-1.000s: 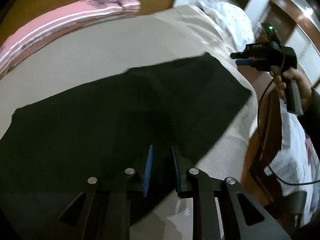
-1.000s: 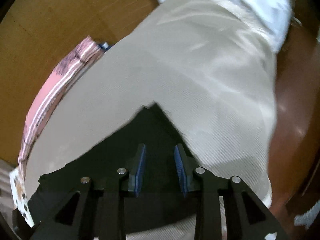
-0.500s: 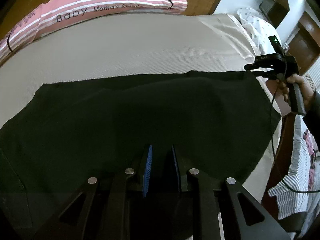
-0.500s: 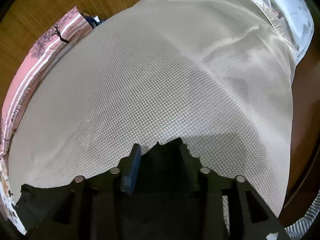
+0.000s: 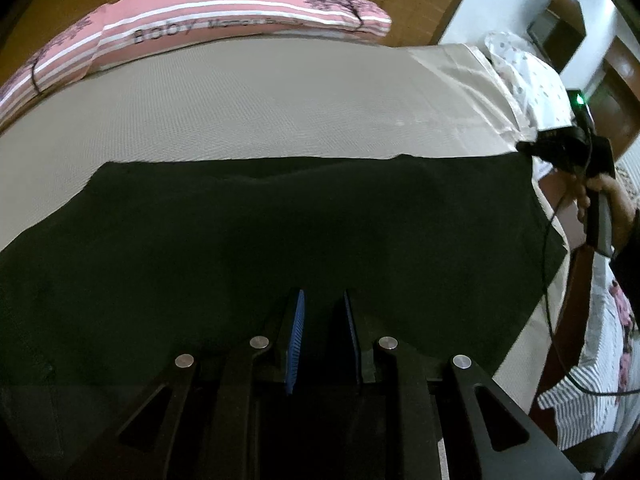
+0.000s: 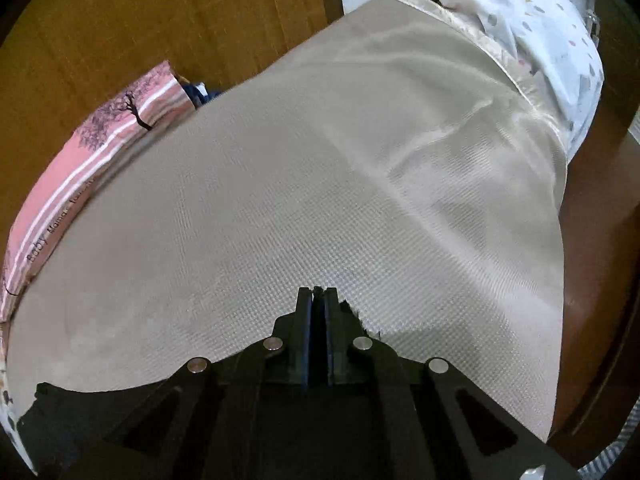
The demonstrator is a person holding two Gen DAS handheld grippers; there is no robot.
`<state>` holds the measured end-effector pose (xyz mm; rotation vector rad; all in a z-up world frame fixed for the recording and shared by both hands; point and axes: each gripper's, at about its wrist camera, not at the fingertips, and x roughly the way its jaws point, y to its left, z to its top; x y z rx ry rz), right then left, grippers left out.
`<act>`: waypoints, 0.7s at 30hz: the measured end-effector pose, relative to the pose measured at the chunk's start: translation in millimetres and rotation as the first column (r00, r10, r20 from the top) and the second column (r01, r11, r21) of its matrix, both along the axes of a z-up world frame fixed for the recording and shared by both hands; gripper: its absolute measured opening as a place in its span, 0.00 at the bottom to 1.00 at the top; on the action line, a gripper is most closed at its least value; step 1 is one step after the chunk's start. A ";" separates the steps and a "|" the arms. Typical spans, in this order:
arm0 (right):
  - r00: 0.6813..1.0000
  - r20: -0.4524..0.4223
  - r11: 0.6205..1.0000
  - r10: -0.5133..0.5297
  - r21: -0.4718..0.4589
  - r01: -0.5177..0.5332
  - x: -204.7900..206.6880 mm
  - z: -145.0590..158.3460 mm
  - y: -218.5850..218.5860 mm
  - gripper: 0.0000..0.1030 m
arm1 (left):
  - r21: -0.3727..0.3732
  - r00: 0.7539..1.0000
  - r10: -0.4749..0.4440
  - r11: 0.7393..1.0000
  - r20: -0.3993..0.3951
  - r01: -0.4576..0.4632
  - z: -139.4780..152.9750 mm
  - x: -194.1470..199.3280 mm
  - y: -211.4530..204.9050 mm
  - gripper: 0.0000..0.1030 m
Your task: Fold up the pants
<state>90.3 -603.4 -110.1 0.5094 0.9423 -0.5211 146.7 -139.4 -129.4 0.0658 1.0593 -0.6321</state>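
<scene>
Pants (image 5: 280, 240), one; grippers, two (image 5: 322, 336) (image 6: 319, 300)

light: dim warm indoor light is falling from above | glare: sheen is streaking the beige bedspread (image 6: 460, 128) near the dotted pillow (image 6: 552, 28) | shadows: black pants (image 5: 280, 232) are losing detail | distortion: fisheye is bending edges, corners are vignetting | blur: slight softness is showing at the rims

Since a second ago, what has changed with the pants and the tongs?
The right tongs have just been closing and are now shut on the corner of the pants. The black cloth, skewed before, now lies spread with its far edge straight across the bed. The left tongs keep the same narrow gap over the cloth. The pink pillow has not moved.
</scene>
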 end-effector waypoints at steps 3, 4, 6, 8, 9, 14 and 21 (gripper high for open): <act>0.999 0.012 0.999 -0.033 -0.031 0.033 -2.3 -6.3 -0.9 0.04 | -0.019 0.999 0.034 0.999 0.016 -0.033 -2.0 2.0 11.2 0.20; 0.999 0.000 0.998 -0.043 -0.037 0.043 -0.5 -11.5 -1.7 0.04 | -0.037 0.999 0.043 0.998 0.016 -0.042 -3.7 3.3 16.2 0.20; 0.998 -0.024 0.999 -0.054 -0.008 0.054 3.6 -24.6 -4.9 0.12 | -0.049 0.999 0.048 0.998 0.011 -0.048 -4.5 5.3 19.3 0.20; 0.997 -0.038 0.997 -0.073 0.020 0.074 2.4 -29.6 -10.3 0.27 | -0.035 0.999 0.046 0.998 0.021 -0.045 -4.0 4.6 19.0 0.20; 0.996 -0.029 0.996 -0.080 0.031 0.081 -1.8 -27.3 -12.9 0.36 | -0.027 0.999 0.043 0.999 0.027 -0.042 -3.7 4.5 18.3 0.20; 0.992 0.069 0.990 -0.107 0.098 0.100 -45.9 4.4 -18.8 0.37 | -0.005 0.999 0.027 1.000 0.039 -0.027 -1.8 0.2 14.7 0.22; 0.990 0.016 0.980 -0.143 0.142 0.139 -122.8 14.8 -6.7 0.38 | -0.007 1.000 -0.003 1.000 0.023 0.003 -0.2 -14.7 18.4 0.24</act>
